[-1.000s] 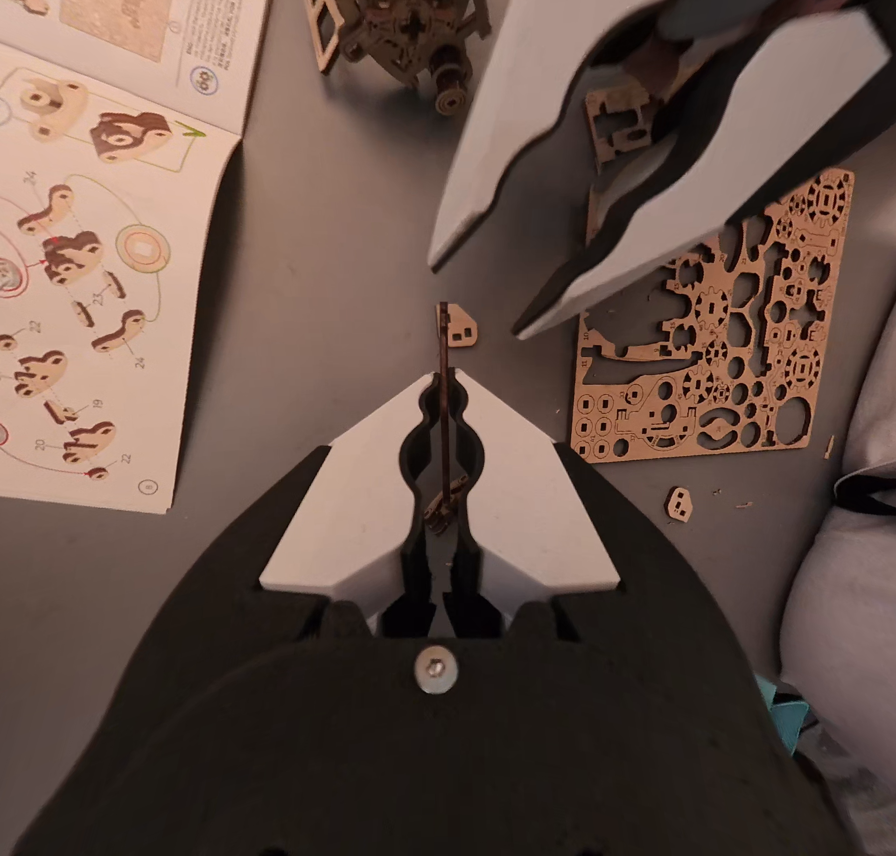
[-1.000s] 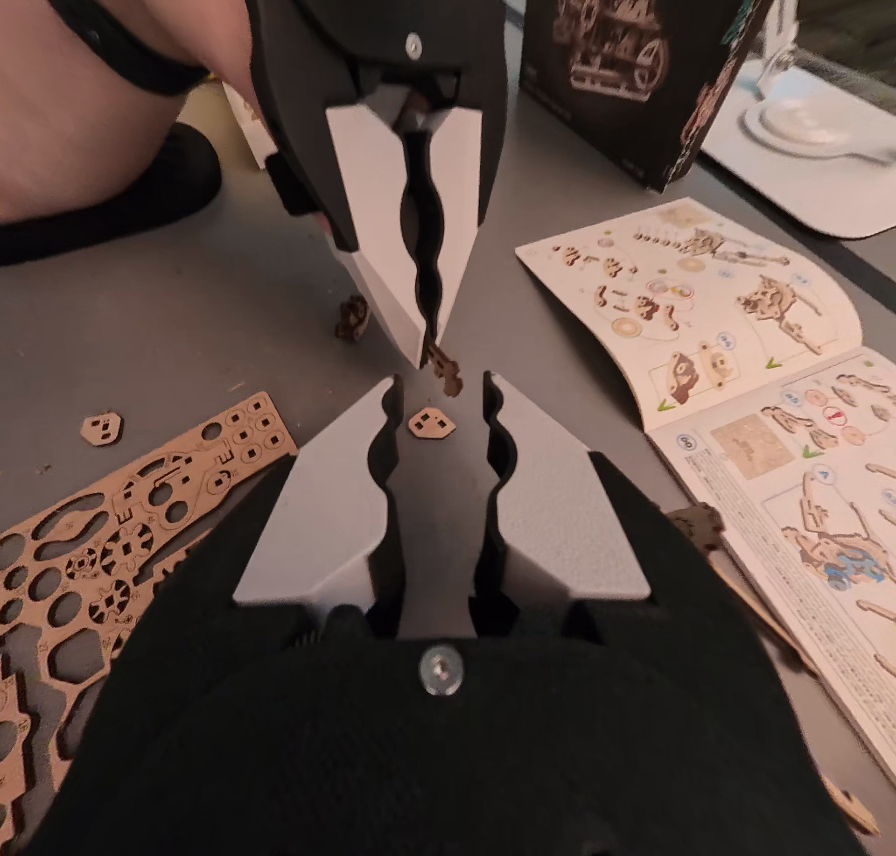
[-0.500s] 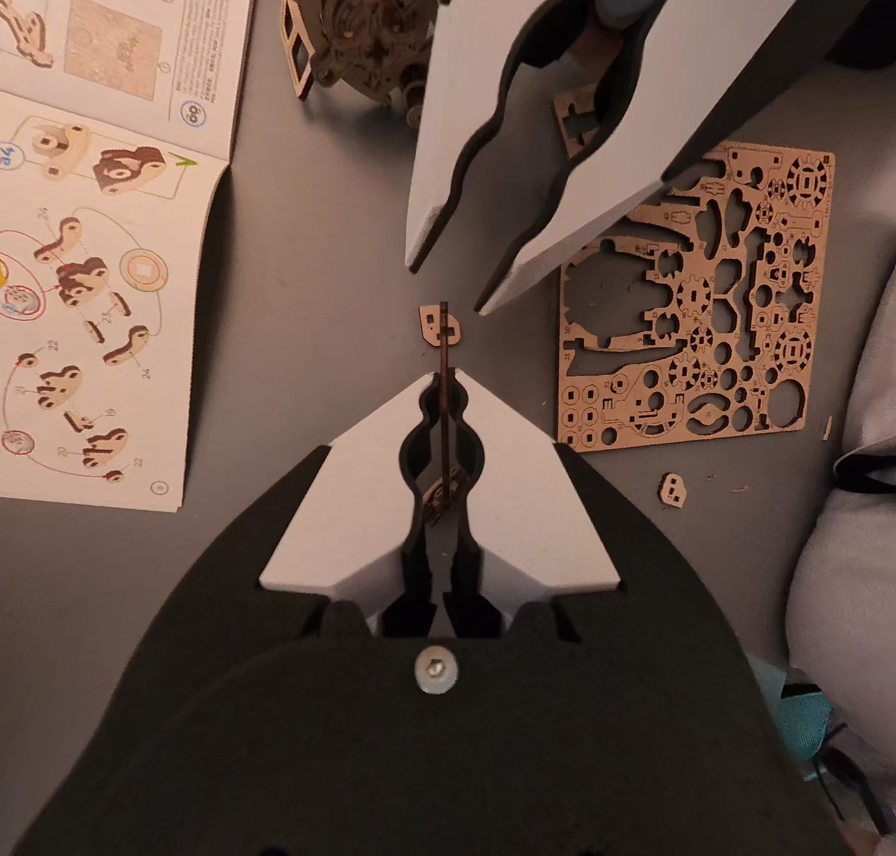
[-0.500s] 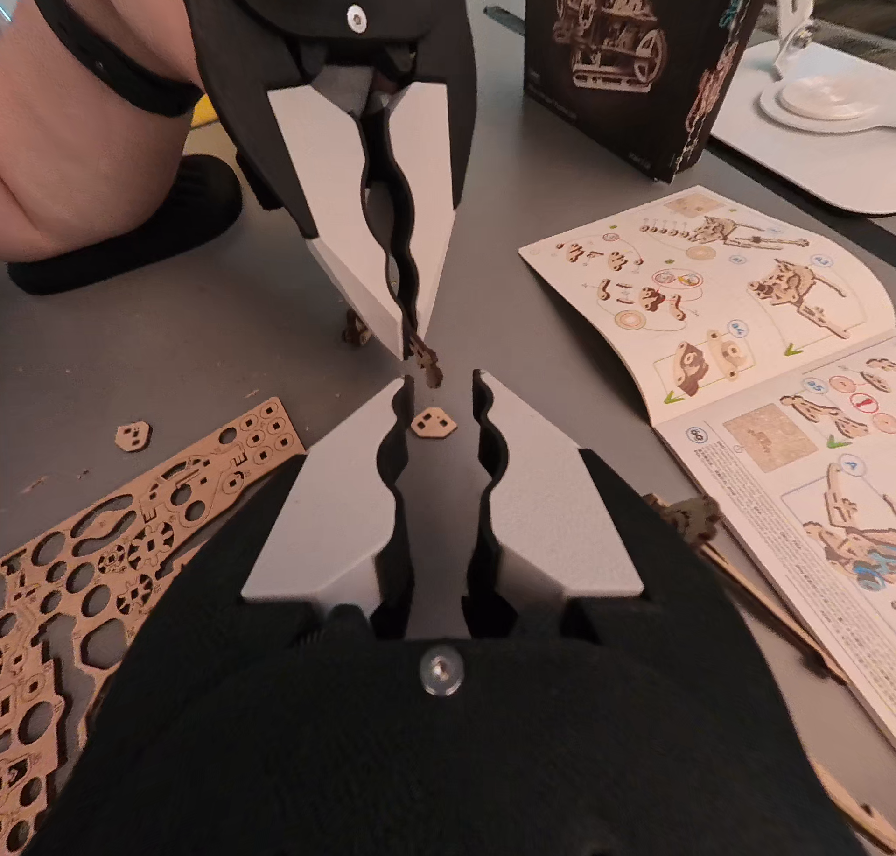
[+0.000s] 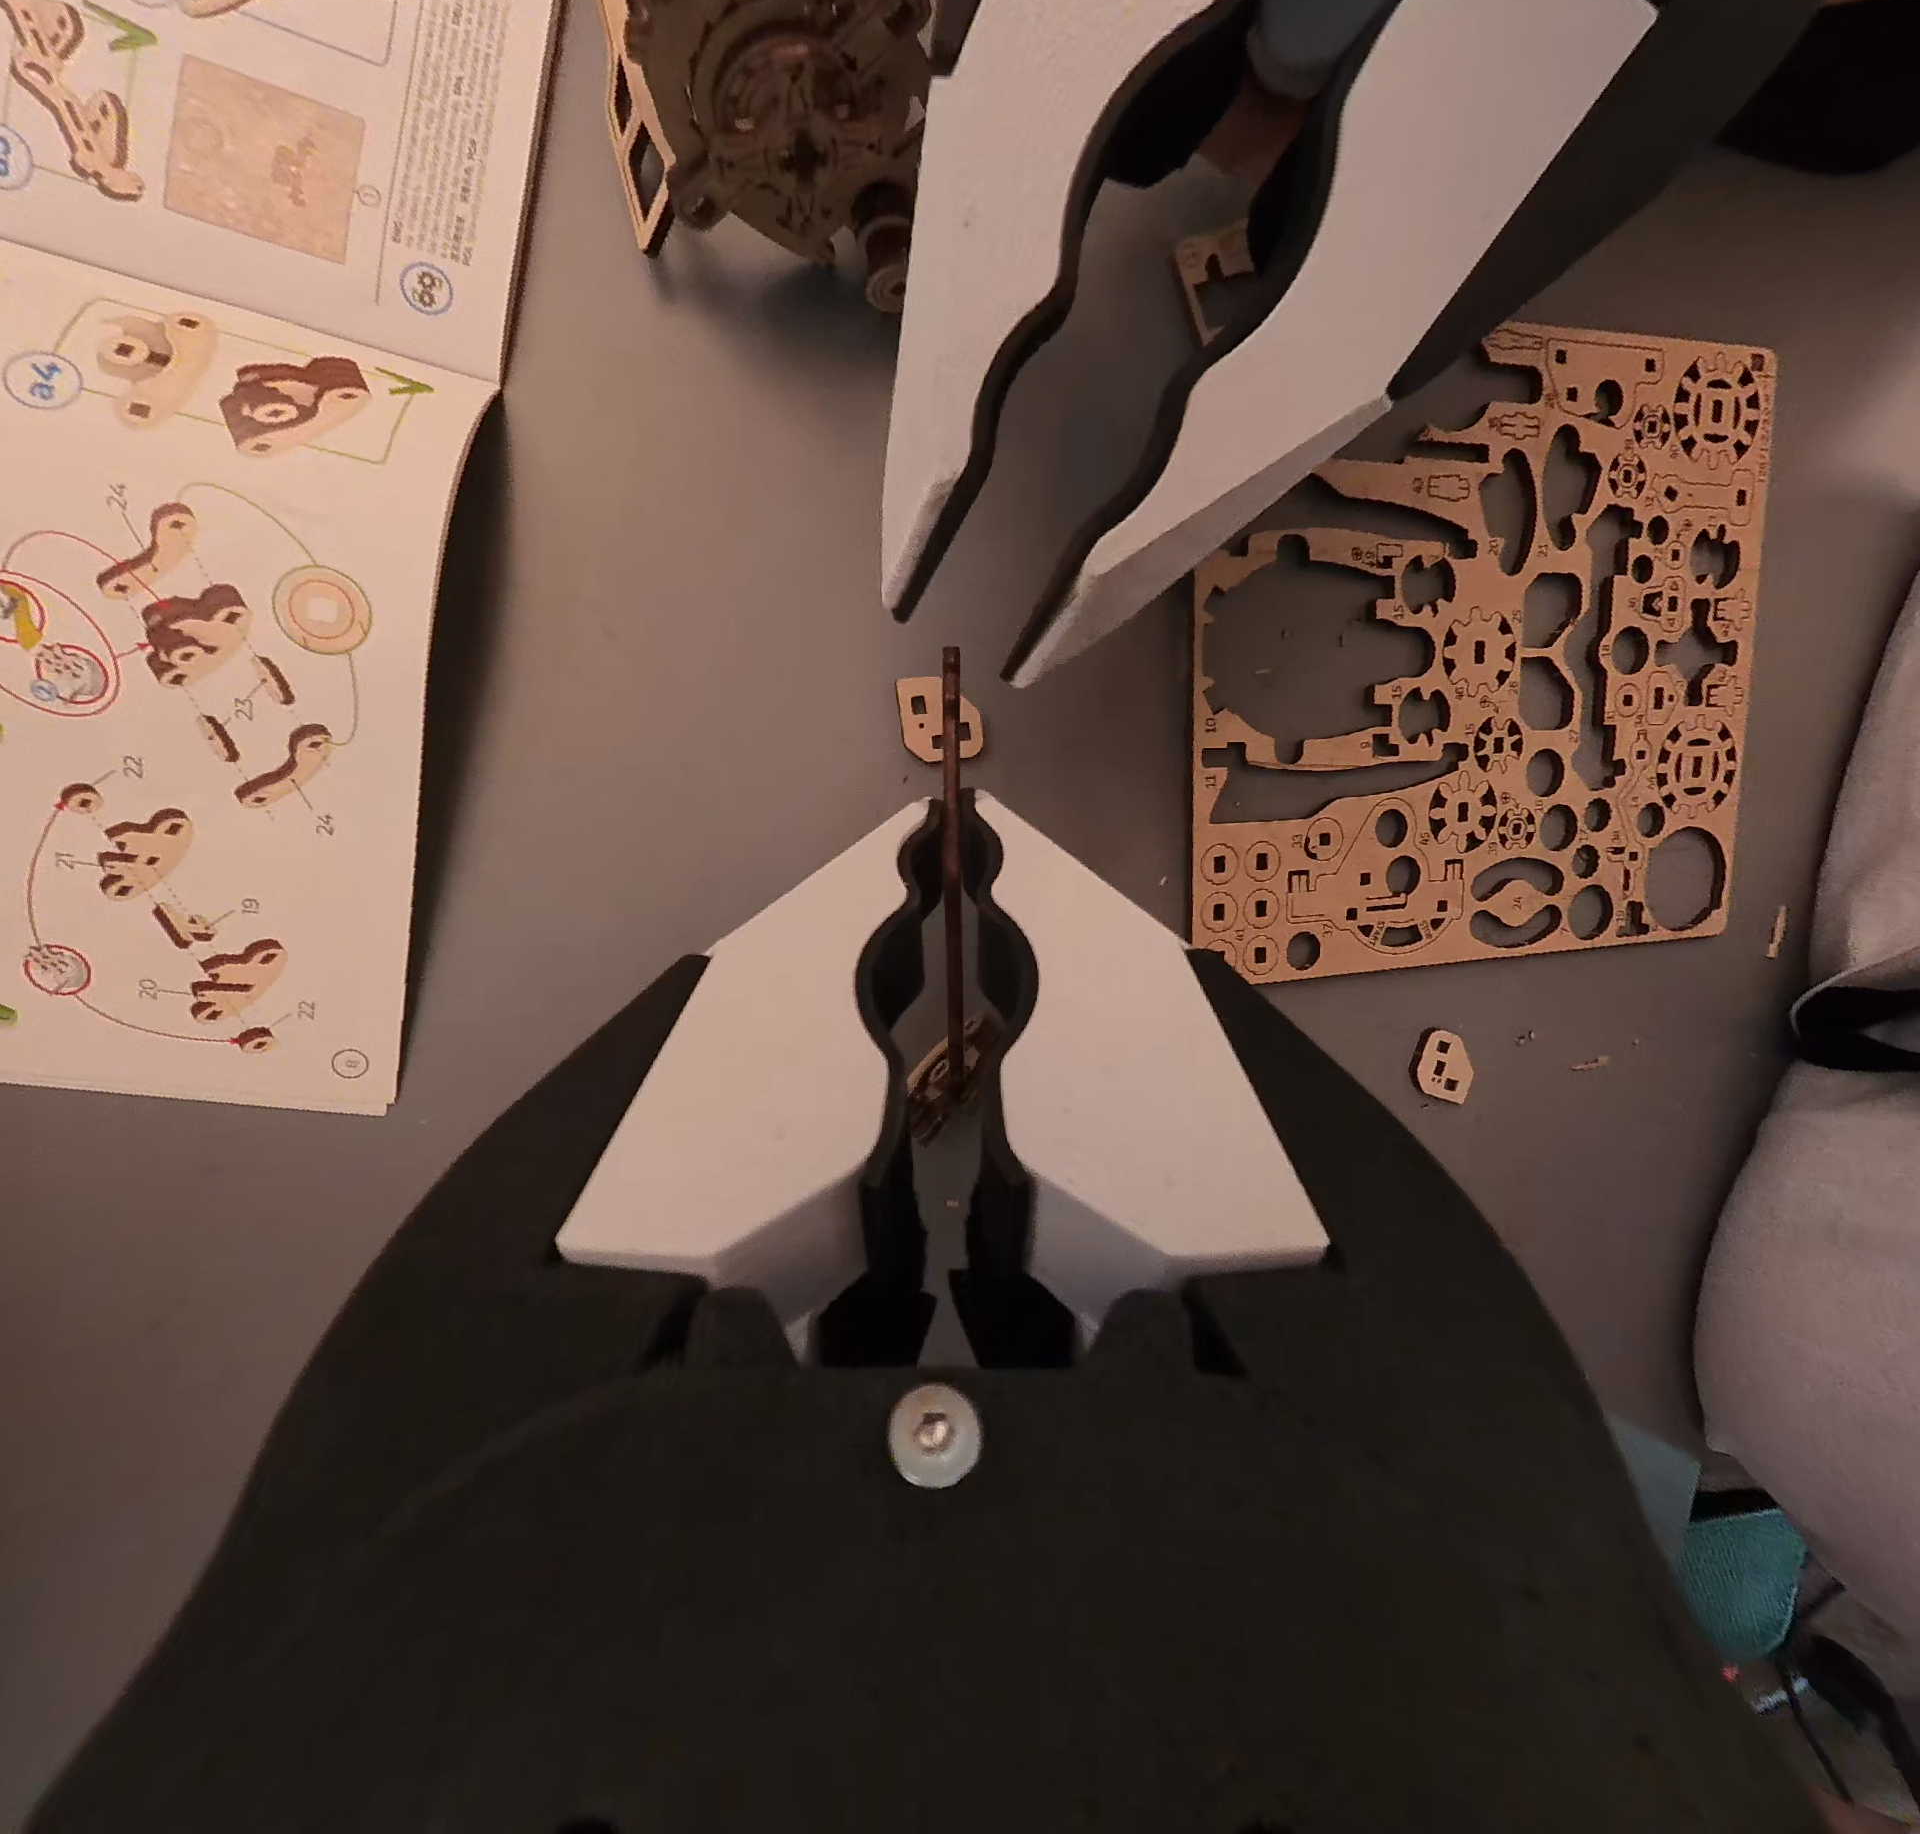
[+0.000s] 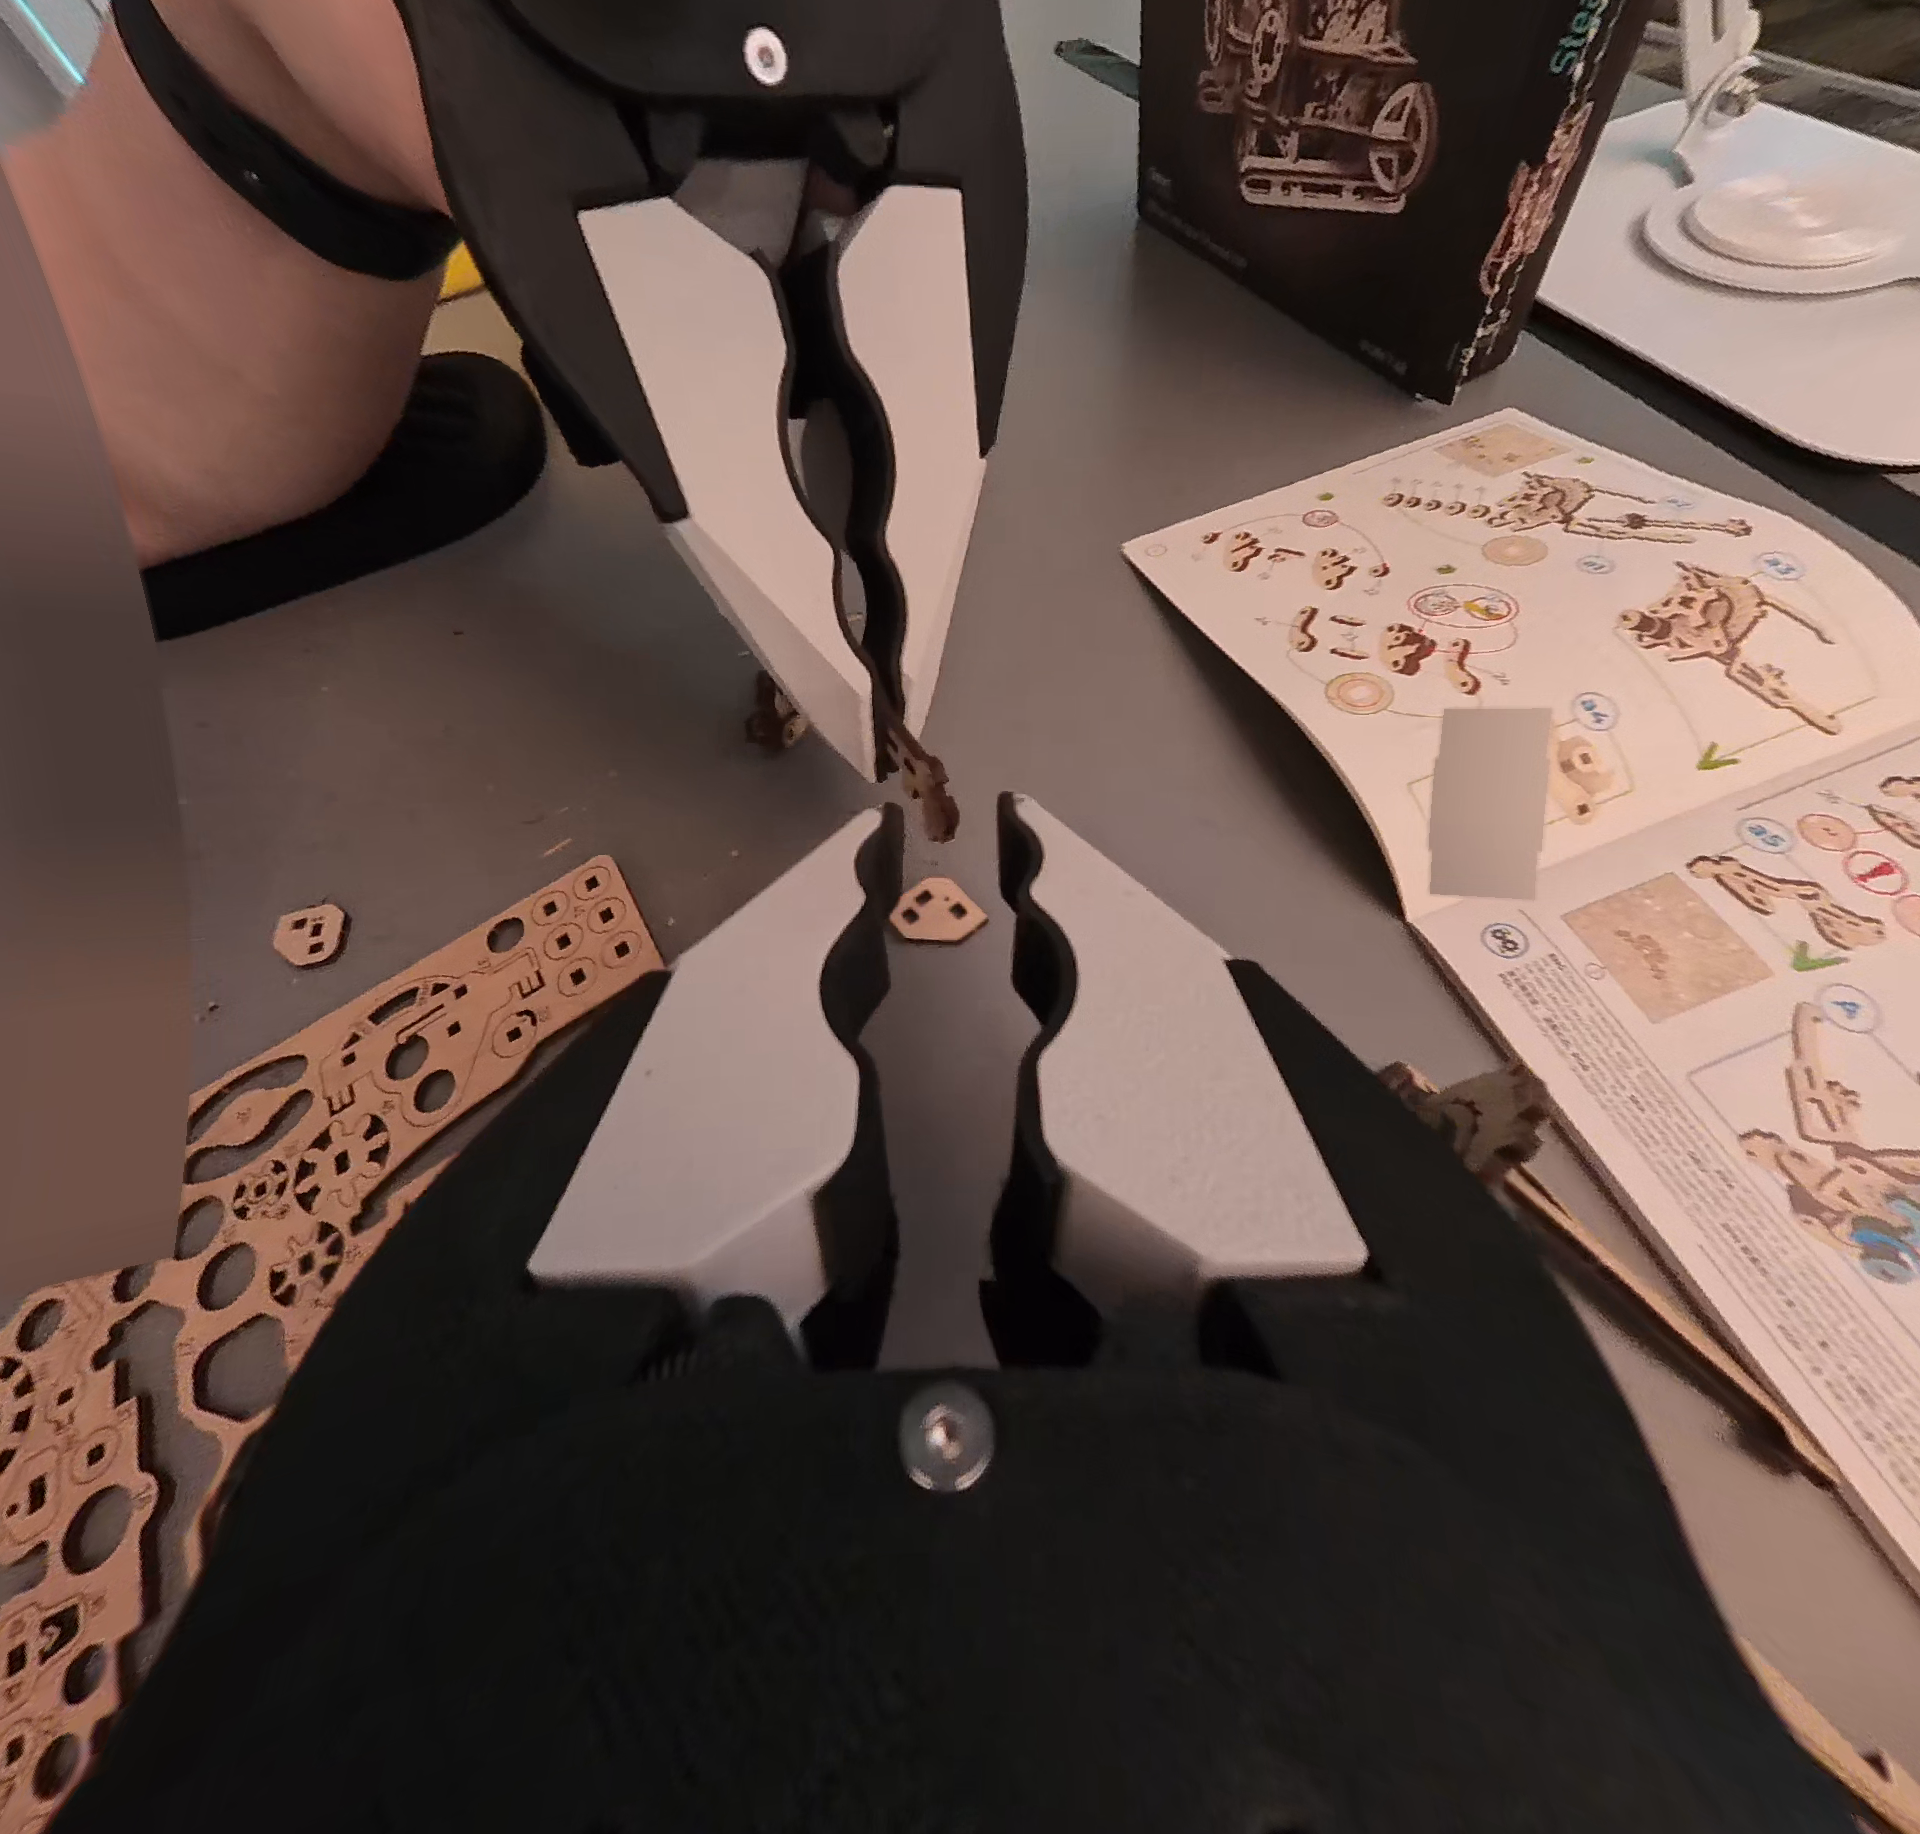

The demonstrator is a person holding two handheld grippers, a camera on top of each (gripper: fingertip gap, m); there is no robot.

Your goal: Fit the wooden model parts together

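Observation:
My left gripper (image 5: 951, 802) is shut on a thin dark wooden part (image 5: 951, 849), held edge-on and sticking out past the fingertips. A small pale wooden part (image 5: 938, 719) with square holes lies flat on the grey table just beyond it. My right gripper (image 6: 948, 810) is open and empty, its fingertips either side of that pale part (image 6: 937, 914) and close above the table. In the right wrist view the left gripper (image 6: 883, 766) points down at me, with the dark part (image 6: 920, 782) almost between my fingertips. The right gripper (image 5: 956, 641) faces the left one tip to tip.
An open instruction booklet (image 5: 208, 537) lies left, a punched plywood sheet (image 5: 1486, 662) right. A partly built model (image 5: 769, 111) stands behind. Another loose part (image 5: 1442, 1065) lies near the sheet. A dark box (image 6: 1351, 122) and a person's arm (image 6: 239, 278) are at the far side. Only a small space, under 4 cm, lies between the two pairs of fingers.
The right gripper has moved in towards the left gripper's tip and over the pale part, its fingers a little closer together. The left gripper keeps its hold on the dark part.

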